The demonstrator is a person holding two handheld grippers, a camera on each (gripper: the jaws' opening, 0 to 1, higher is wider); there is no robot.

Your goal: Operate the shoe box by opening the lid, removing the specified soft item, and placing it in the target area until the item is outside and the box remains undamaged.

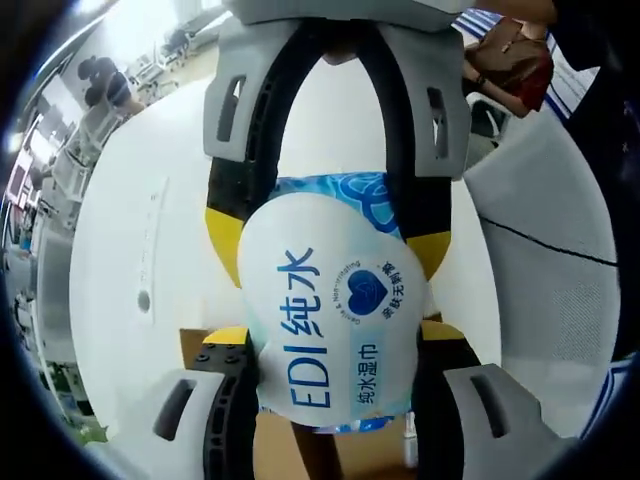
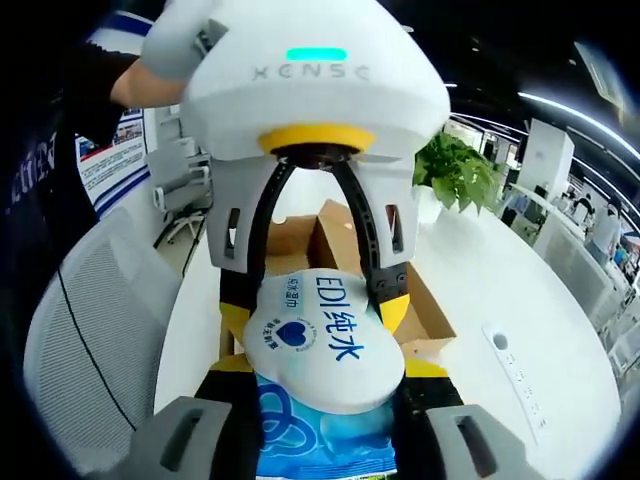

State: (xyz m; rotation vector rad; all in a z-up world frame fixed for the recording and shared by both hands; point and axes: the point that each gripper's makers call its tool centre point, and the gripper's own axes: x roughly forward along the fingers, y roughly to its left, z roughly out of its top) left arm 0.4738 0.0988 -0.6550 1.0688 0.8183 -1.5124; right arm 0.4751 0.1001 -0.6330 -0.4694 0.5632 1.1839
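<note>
Here, a pack of wet wipes [image 1: 335, 315] is held between both grippers at once, above an open cardboard shoe box [image 2: 400, 290] that stands on a white table [image 2: 480, 300]. In the left gripper view, the left gripper [image 1: 335, 345] is closed on the near end of the pack, its yellow-tipped jaws pressed against the pack's sides. The right gripper [image 1: 335, 225] is seen opposite, coming down from the top of that view, with its jaws clamped on the far end of the same pack.

In the right gripper view, the arrangement is mirrored: the right gripper [image 2: 325, 365] is narrowed onto the blue-patterned end of the pack [image 2: 325, 345], and the left gripper [image 2: 315, 300] is seen gripping the other end, its white housing hanging over the box. The pack is lifted clear of the box, whose brown flaps are seen behind and beneath it. A green plant [image 2: 460, 170] is seen beyond the box, and a white mesh chair [image 2: 90, 320] stands beside the table. A person's hand [image 1: 505, 60] is visible past the right gripper in the left gripper view.
</note>
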